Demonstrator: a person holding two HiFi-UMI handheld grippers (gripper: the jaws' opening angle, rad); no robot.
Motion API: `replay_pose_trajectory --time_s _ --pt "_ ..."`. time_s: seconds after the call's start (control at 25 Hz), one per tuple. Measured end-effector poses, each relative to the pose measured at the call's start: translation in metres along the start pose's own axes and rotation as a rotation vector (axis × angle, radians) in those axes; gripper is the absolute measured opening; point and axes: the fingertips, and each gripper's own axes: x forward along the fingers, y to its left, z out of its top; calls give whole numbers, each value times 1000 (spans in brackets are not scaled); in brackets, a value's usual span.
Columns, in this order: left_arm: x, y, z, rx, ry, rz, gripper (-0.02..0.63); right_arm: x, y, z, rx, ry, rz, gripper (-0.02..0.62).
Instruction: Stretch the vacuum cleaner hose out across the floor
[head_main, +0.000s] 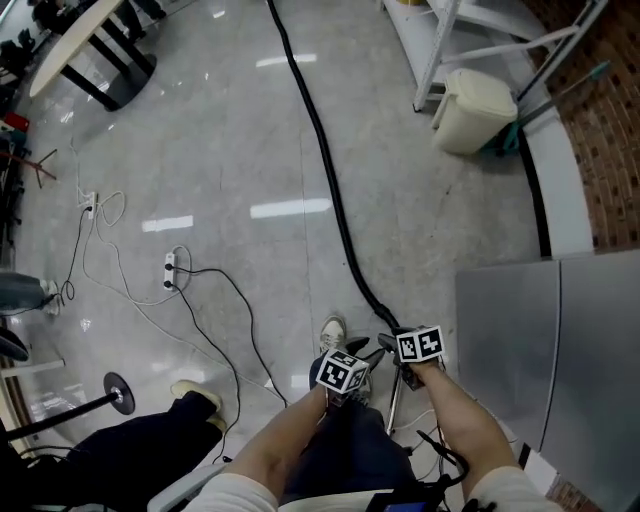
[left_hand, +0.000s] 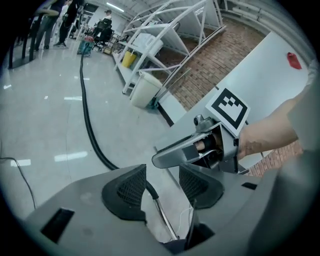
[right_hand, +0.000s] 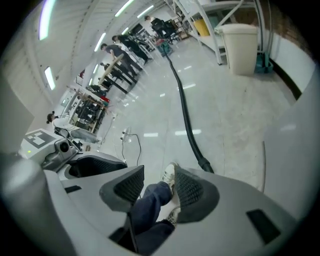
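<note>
Head view: black hose (head_main: 322, 150) running up floor, near end lying just ahead of right gripper (head_main: 418, 350); left gripper (head_main: 343, 375) sitting beside it. Open floor spreading left; grey cabinet (head_main: 540, 340) closing in right.
Left gripper view: jaws standing apart, gripping nothing; hose lying beyond.
Right gripper view: jaws gaping, empty; hose end lying past them, bin (right_hand: 242, 42) standing well off.

The vacuum hose (head_main: 325, 160) runs along the floor (head_main: 230, 130), away from the person. A waste bin (head_main: 472, 108) stands to the right of the hose, just beside a shelving frame (head_main: 440, 40), with a metal cabinet (head_main: 545, 340) nearer on that side. A power strip (head_main: 168, 268) with cables lies to the left of the hose, and a table (head_main: 80, 40) stands farther off. The person's shoe (head_main: 333, 330) sits just left of the hose's near end.
</note>
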Motion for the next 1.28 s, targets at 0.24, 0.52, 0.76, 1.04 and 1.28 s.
replay_pose_trajectory --time_s 0.24,0.52,0.76,1.04,1.28 --pt "-87 -37 86 28 -170 48 204 -84 77 72 -91 -174 18 185" --pt "-195 -71 187 73 -386 161 149 -197 173 153 -241 -393 20 156" --pt "-293 -112 262 144 -561 254 70 -303 266 201 -369 -605 7 120" --pt "-380 -168 313 193 -739 326 19 -394 338 217 -445 -781 13 86" --pt "-436 -191 340 288 -867 406 2 -440 380 231 -496 -924 -5 13"
